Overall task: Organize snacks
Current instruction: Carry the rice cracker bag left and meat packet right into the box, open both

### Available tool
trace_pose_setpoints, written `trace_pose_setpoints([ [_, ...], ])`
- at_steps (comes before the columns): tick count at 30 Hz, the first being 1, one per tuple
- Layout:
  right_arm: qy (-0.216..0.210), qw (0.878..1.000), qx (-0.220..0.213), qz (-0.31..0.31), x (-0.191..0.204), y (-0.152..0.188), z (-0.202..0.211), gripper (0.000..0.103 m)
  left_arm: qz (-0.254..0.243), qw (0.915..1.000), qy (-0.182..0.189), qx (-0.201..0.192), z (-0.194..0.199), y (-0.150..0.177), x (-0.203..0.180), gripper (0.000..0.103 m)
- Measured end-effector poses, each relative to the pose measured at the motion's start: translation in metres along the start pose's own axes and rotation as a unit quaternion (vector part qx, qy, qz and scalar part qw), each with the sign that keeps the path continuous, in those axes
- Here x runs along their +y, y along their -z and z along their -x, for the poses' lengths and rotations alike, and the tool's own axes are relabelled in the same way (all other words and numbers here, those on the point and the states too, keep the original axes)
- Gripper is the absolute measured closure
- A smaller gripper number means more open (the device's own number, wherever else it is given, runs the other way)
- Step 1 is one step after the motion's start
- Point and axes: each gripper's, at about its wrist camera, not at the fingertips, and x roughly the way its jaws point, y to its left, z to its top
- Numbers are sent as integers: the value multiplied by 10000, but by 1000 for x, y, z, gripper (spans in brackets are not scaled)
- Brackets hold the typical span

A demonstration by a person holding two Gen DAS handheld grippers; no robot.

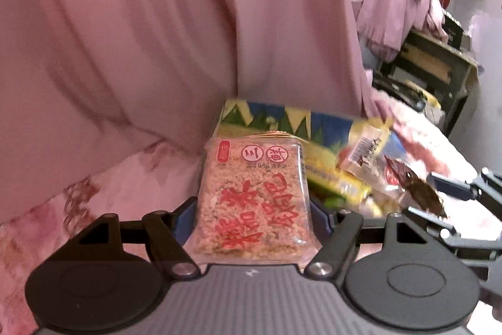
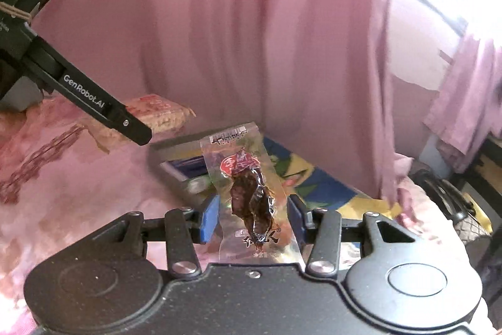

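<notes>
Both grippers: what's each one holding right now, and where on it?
Left gripper clamps the rice cracker pack by its side edges, near the lower half. Right gripper clamps the clear dried meat packet across its middle.

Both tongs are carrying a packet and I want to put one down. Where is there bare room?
The pink floral cloth left of the colourful box lies bare, bordered behind by the pink curtain. The box is crowded: yellow packets fill it in the left wrist view. The right edge is cluttered with dark objects.
</notes>
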Motion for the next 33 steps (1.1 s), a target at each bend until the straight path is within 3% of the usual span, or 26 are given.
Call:
trace_pose_setpoints([
  [8,303,9983,95,-499,-32,-11,-34,54,160,9998,67,83,-62,-41,-24,27],
  [17,236,9908,507,-1236,-47,-18,-81,54,405,9985,-228,295,-118,-44,-20,27],
  [33,96,9842,959,-1486,-41,-7,-104,54,348,9976,-346,486,-136,-33,-18,27],
])
